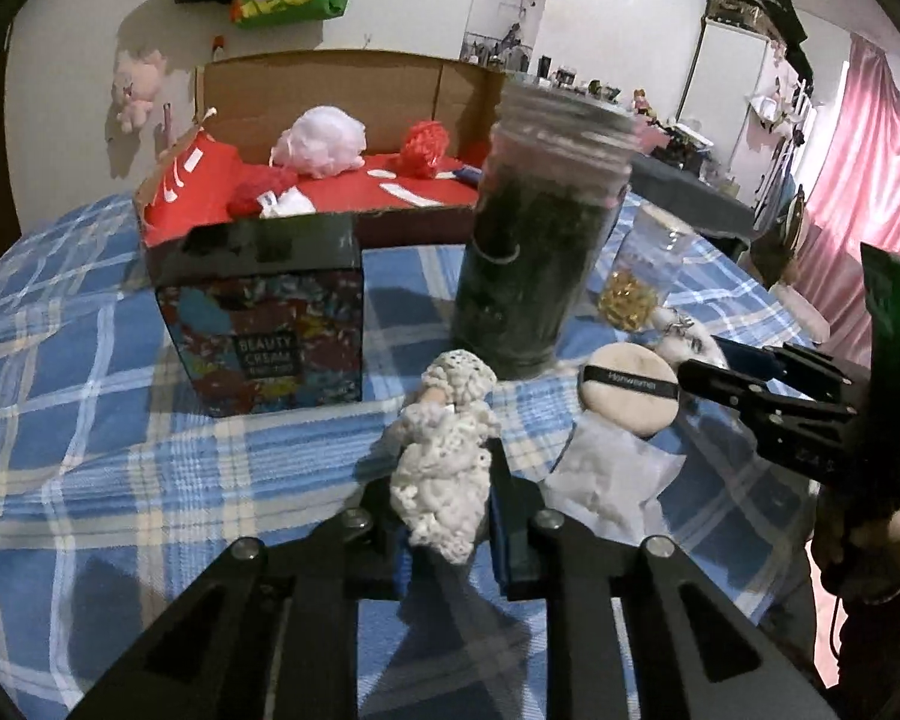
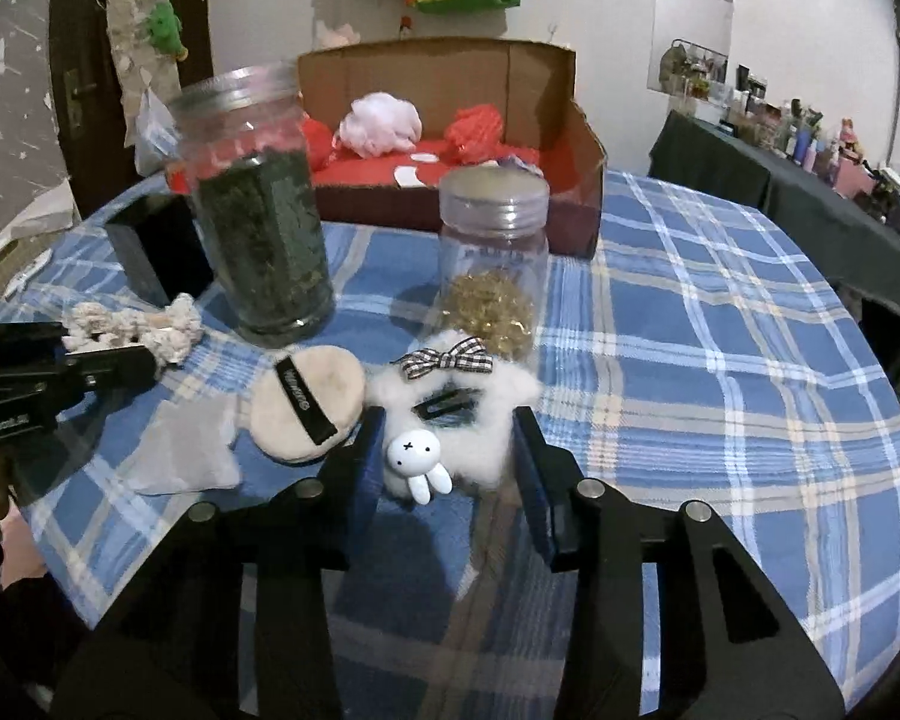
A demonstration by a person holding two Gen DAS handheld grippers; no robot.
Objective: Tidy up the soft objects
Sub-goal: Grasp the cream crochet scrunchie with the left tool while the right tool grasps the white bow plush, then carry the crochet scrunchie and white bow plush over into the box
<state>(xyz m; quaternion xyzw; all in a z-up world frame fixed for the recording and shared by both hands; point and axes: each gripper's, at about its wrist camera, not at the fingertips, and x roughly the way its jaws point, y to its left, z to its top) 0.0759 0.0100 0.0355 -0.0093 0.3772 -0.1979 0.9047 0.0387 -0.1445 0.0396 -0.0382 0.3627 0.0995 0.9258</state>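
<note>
My left gripper [image 1: 444, 468] is shut on a white crocheted piece [image 1: 444, 456] that lies on the blue plaid cloth [image 1: 90, 420]. In the right wrist view the same piece [image 2: 138, 324] shows at the far left, at the left gripper's [image 2: 108, 354] tip. My right gripper [image 2: 448, 426] has its pads against both sides of a white fluffy hair clip [image 2: 480, 396] with a checked bow and a small bunny [image 2: 417, 462]. A beige powder puff [image 2: 306, 402] and a pale cloth pouch [image 2: 180, 450] lie between the two grippers.
A tall jar of dark green stuff [image 2: 264, 228] and a small jar with gold bits [image 2: 492, 264] stand just behind. A Beauty Cream box [image 1: 270, 330] sits to the left. At the back, a red-lined cardboard box [image 1: 330, 90] holds a pink pouf [image 1: 324, 141] and a red pouf [image 1: 426, 147].
</note>
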